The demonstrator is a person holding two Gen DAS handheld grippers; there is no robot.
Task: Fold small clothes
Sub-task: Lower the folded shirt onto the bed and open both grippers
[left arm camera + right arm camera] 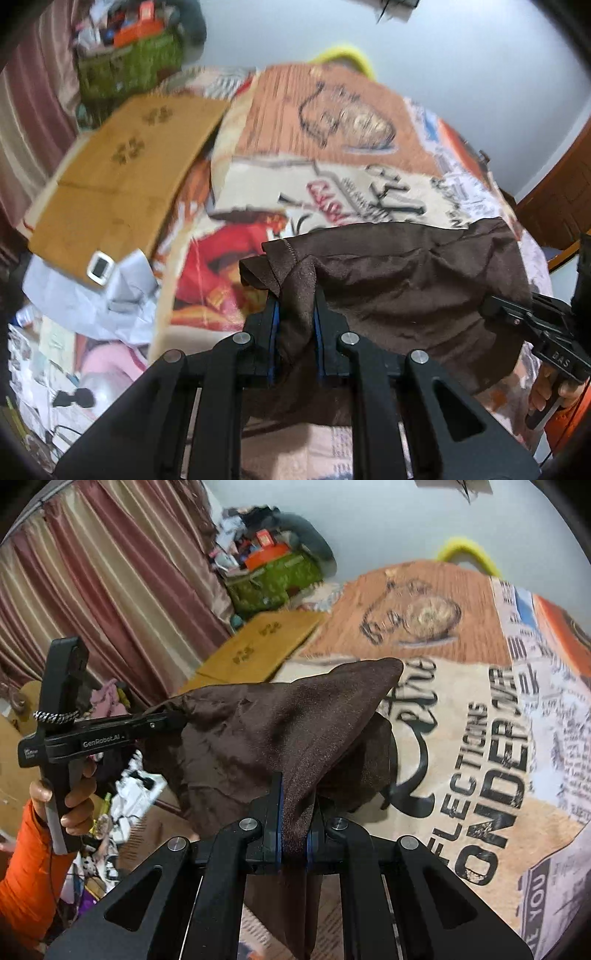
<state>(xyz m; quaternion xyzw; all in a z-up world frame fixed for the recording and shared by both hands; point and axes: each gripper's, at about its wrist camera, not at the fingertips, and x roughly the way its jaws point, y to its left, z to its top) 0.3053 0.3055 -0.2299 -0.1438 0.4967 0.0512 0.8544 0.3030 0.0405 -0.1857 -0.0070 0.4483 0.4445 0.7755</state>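
Right wrist: green basket (perhaps clutter-filled); both grippers' fingers clamping brown garment.

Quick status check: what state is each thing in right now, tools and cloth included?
Left tool: shut on the brown garment.
Right tool: shut on the same garment.
Brown fabric garment: lifted, stretched between both tools, creased, not yet folded.
Printed newspaper-pattern bedsheet: spread flat.
Flat tan cardboard box: lying flattened.
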